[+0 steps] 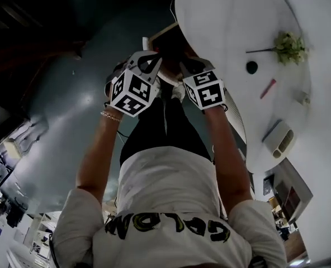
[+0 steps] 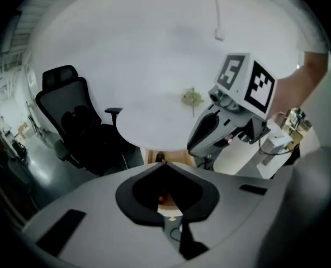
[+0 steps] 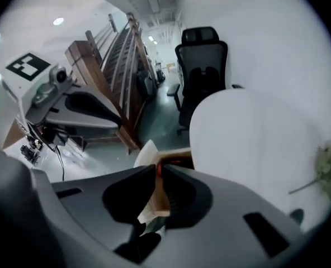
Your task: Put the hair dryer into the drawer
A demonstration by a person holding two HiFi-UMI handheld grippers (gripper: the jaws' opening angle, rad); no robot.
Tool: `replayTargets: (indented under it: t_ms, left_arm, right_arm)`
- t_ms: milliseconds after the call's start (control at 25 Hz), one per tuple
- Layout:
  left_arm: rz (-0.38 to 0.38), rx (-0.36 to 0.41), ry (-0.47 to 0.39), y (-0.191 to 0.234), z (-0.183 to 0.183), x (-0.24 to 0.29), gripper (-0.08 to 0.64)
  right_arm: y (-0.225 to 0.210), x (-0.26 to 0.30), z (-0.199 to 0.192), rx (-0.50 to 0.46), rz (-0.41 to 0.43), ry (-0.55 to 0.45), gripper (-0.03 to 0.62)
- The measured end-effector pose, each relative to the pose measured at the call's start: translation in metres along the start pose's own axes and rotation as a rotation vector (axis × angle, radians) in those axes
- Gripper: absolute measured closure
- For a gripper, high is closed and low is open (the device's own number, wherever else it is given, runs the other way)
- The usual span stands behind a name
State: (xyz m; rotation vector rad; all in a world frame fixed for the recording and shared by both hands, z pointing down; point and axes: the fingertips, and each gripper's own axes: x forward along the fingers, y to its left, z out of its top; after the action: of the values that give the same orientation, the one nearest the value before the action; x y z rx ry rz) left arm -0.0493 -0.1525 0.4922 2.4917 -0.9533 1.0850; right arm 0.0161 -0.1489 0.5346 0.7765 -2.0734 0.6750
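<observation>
- Looking through all three views, no hair dryer is seen; it may be hidden in the wooden box [image 1: 166,37] by the white round table [image 1: 227,21], likely the drawer.
- The left gripper [image 2: 164,164] is held up with its jaws pressed together and nothing between them; the right gripper [image 3: 156,171] is nearly closed and empty too.
- A hair dryer is judged hard, smooth and fairly light, with a floppy cord; it is best taken by the handle.
</observation>
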Motion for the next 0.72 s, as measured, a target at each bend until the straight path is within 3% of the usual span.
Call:
replayTargets:
  t_ms: [280, 400, 560, 720]
  left_arm:
    - [0.055, -0.122, -0.256, -0.015, 0.074, -0.094, 0.545]
    - [0.068, -0.167, -0.409, -0.019, 0.112, -0.138, 0.547]
    - [0.030, -0.268, -0.645, -0.025, 0.163, -0.203, 0.546]
    - [0.046, -0.252, -0.782, -0.036, 0.203, -0.256, 0.546]
  right_arm:
    - [0.009, -0.131, 0.066, -0.086, -0.104, -0.295, 0.565]
    - [0.019, -0.189, 0.094, -0.092, -0.127, -0.433, 0.578]
    - [0.042, -0.269, 0.129, -0.052, -0.110, -0.632, 0.580]
    - [0.067, -0.330, 0.152, -0.100, -0.126, -0.776, 0.580]
